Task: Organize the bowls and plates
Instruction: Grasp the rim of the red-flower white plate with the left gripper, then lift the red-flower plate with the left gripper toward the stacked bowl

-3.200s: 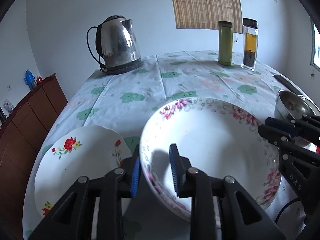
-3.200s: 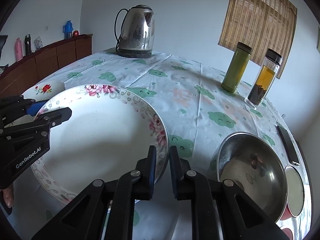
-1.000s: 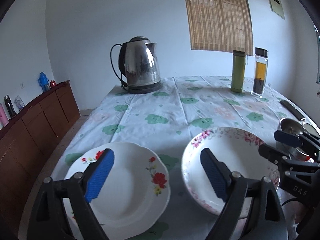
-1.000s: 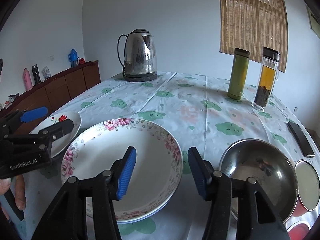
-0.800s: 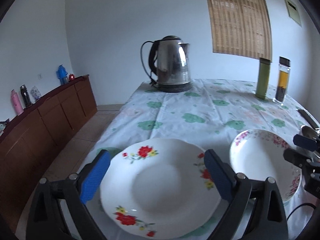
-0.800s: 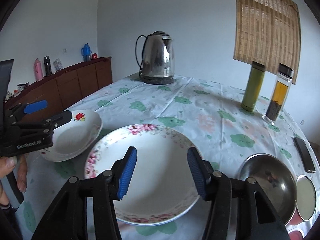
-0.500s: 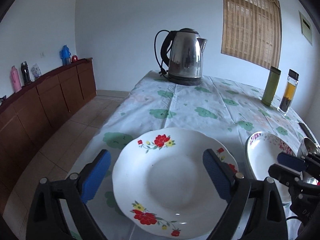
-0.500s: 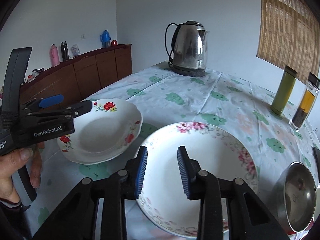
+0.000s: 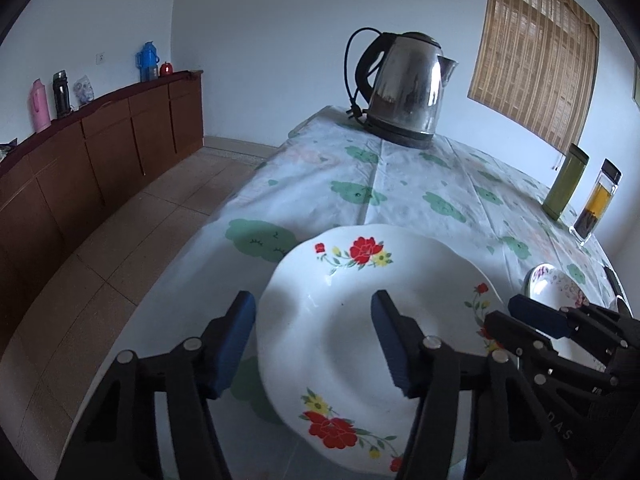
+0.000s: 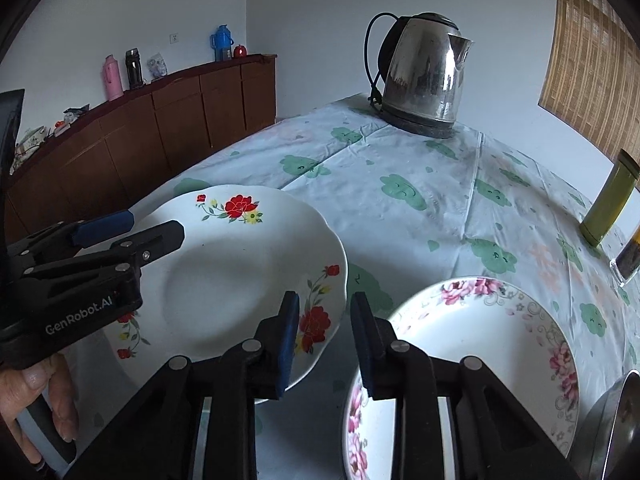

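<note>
A white plate with red flowers (image 9: 360,320) lies on the table's near left corner; it also shows in the right wrist view (image 10: 240,264). My left gripper (image 9: 312,344) is open, its jaws astride the plate's left rim. My right gripper (image 10: 324,332) is open, its jaws astride the plate's right rim. A larger plate with pink flowers (image 10: 472,352) lies to the right, partly seen in the left wrist view (image 9: 556,284).
A steel kettle (image 9: 404,92) stands at the table's far end. A green flask (image 9: 564,184) and a glass tea bottle (image 9: 596,204) stand far right. A steel bowl (image 10: 616,428) sits at the right edge. A wooden sideboard (image 9: 80,152) lines the left wall.
Both grippers let go of the pink-flowered plate, opened, and swung left to the red-flowered plate. Their jaws have narrowed around its two rims.
</note>
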A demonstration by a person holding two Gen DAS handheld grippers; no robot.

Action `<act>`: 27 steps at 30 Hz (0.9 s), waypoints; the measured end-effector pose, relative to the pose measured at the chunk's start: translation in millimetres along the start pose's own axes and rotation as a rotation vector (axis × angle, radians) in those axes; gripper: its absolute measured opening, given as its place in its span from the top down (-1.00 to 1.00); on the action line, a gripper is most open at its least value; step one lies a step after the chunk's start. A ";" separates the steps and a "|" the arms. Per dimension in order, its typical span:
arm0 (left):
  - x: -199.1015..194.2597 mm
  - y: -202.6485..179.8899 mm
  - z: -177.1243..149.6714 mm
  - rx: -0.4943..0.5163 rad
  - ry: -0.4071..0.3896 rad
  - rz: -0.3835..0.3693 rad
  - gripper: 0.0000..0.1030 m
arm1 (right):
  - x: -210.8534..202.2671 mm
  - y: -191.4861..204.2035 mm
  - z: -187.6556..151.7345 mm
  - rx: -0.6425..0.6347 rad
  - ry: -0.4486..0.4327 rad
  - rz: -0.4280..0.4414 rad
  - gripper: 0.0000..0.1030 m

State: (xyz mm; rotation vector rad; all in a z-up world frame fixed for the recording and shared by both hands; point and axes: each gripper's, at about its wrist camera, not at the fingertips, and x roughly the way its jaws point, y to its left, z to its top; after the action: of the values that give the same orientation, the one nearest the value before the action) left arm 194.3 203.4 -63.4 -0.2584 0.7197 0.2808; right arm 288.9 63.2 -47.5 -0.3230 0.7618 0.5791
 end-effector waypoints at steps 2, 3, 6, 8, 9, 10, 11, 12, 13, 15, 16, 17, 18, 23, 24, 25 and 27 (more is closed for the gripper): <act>2.1 -0.4 -0.8 0.004 0.010 0.006 -0.10 | 7.5 2.3 1.1 -0.014 0.028 -0.018 0.48; 2.3 -0.3 -1.0 0.007 0.011 0.009 -0.09 | 9.6 4.3 1.6 -0.023 0.031 -0.034 0.48; 3.1 0.7 -0.9 0.014 0.017 0.025 -0.09 | 12.5 7.0 3.4 -0.027 0.041 -0.053 0.48; 3.3 5.5 0.1 0.001 0.020 0.038 -0.09 | 10.8 6.9 2.6 -0.019 0.036 -0.024 0.48; 3.0 9.0 0.4 -0.009 0.019 0.047 -0.09 | 9.8 7.8 2.0 -0.023 0.035 -0.008 0.48; 2.7 12.5 0.8 -0.018 0.018 0.056 -0.08 | 8.7 9.3 1.4 -0.028 0.032 0.013 0.48; 2.9 15.9 1.2 -0.029 0.019 0.056 -0.08 | 7.9 11.1 0.7 -0.034 0.029 0.035 0.48; 4.2 18.4 0.7 -0.039 0.026 0.053 -0.08 | 7.4 12.9 -0.2 -0.039 0.026 0.048 0.48; 6.1 19.4 0.1 -0.041 0.036 0.054 -0.07 | 7.9 14.5 -0.8 -0.042 0.027 0.046 0.48; 8.9 18.9 -1.8 -0.030 0.050 0.057 0.02 | 7.8 15.6 -0.9 -0.041 0.027 0.042 0.48; 9.6 18.3 -2.2 -0.024 0.057 0.064 0.06 | 6.9 16.0 -0.9 -0.040 0.029 0.040 0.48; 9.4 18.5 -2.4 -0.023 0.057 0.063 0.06 | 5.8 17.7 -1.3 -0.051 0.030 0.032 0.48; 9.0 19.4 -2.7 -0.024 0.057 0.064 0.08 | 4.8 19.4 -2.1 -0.061 0.031 0.023 0.48; 8.0 22.0 -4.9 -0.030 0.060 0.067 0.19 | 1.5 14.4 -4.4 -0.019 0.045 0.067 0.47; 8.8 21.0 -4.9 -0.025 0.065 0.072 0.19 | 3.1 11.3 -4.6 0.006 0.047 0.085 0.47; 9.2 21.0 -4.8 -0.025 0.068 0.073 0.19 | 5.8 8.1 -4.9 0.033 0.049 0.106 0.44; 9.2 22.9 -4.9 -0.033 0.067 0.066 0.19 | 8.1 7.3 -6.2 0.046 0.042 0.119 0.44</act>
State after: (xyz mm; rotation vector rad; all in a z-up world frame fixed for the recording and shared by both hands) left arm 190.1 224.6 -76.3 -0.2767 0.7913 0.3483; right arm 285.8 69.1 -58.1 -0.2494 0.8378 0.6676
